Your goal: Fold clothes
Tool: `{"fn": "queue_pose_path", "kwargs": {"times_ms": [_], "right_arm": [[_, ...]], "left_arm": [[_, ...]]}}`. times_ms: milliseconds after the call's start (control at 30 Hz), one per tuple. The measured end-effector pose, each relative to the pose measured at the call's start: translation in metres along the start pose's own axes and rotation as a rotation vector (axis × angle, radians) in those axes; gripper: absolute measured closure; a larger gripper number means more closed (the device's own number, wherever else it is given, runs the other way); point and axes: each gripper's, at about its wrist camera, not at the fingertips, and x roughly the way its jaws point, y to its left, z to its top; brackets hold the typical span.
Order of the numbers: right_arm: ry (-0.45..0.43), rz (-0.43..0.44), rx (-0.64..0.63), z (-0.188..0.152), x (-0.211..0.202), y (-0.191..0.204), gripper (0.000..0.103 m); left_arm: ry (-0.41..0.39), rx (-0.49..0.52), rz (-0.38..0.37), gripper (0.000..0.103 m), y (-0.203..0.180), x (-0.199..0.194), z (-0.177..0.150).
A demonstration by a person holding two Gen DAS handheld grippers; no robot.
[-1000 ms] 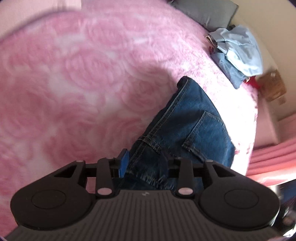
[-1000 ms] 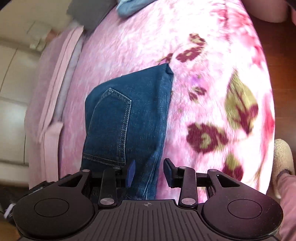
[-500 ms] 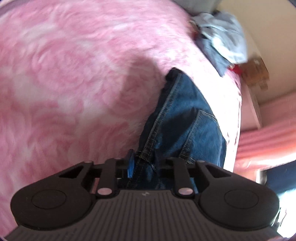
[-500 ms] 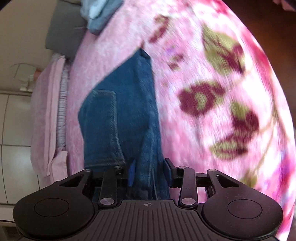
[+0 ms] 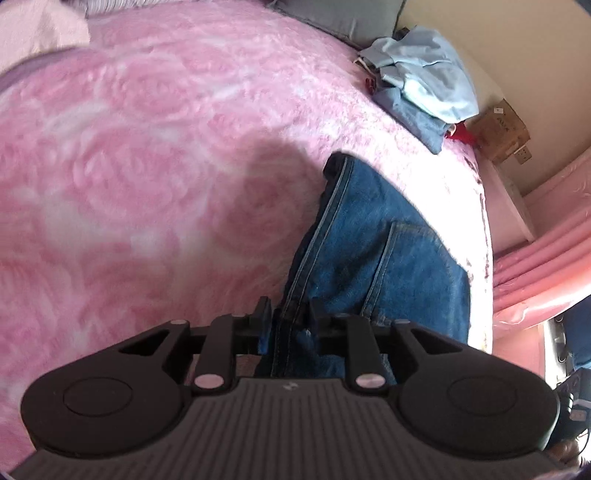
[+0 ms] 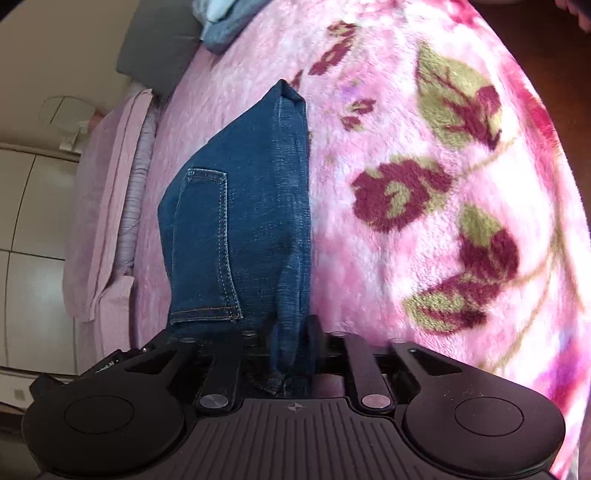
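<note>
Folded dark blue jeans (image 5: 369, 240) lie on a pink rose-patterned blanket (image 5: 147, 166), back pocket facing up. My left gripper (image 5: 288, 317) holds their near seamed edge, the denim pinched between its fingers while the jaws are opening slightly. In the right wrist view the same jeans (image 6: 240, 221) stretch away from me, beside the blanket's floral part (image 6: 424, 184). My right gripper (image 6: 291, 332) has a bunched fold of the near edge between its pads, and its jaws are also opening.
A pile of light blue clothes (image 5: 424, 85) sits at the bed's far corner by a grey pillow (image 5: 332, 14). A cardboard box (image 5: 498, 129) stands past the bed's right edge. Pink pillows (image 6: 107, 184) line the left side.
Both grippers stood wider around the jeans' near edge a second ago; their fingers have since come in onto the denim. The right gripper has sunk closer to the bed, and both views have rolled.
</note>
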Motion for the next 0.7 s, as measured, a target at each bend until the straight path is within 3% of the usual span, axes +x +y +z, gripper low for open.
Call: {"fn": "queue_pose_path", "kwargs": {"times_ms": [167,267,433,500,567,600,700], "right_arm": [[-0.103,-0.041,-0.055,0.033,-0.026,0.011,0.064],[-0.155,-0.013,-0.010,0.067,-0.019,0.008,0.059],[-0.151,0.122,0.110,0.123,0.014,0.001,0.059],[-0.098,0.125,0.147,0.135,0.028,0.000,0.060],[-0.077,0.103,0.144,0.140,0.033,-0.006,0.074],[-0.067,0.096,0.138,0.142,0.034,-0.008,0.083],[-0.055,0.104,0.112,0.145,0.034,-0.013,0.090]], "left_arm": [[0.021,-0.055,-0.036,0.065,0.002,0.005,0.039],[0.059,-0.066,-0.074,0.063,-0.006,0.037,0.061],[0.081,-0.136,-0.148,0.062,-0.007,0.082,0.086],[0.075,-0.195,-0.193,0.066,-0.004,0.096,0.093],[0.076,-0.221,-0.237,0.082,-0.004,0.106,0.100],[0.078,-0.215,-0.230,0.084,-0.006,0.109,0.102],[0.050,-0.151,-0.217,0.094,-0.011,0.110,0.104]]}}
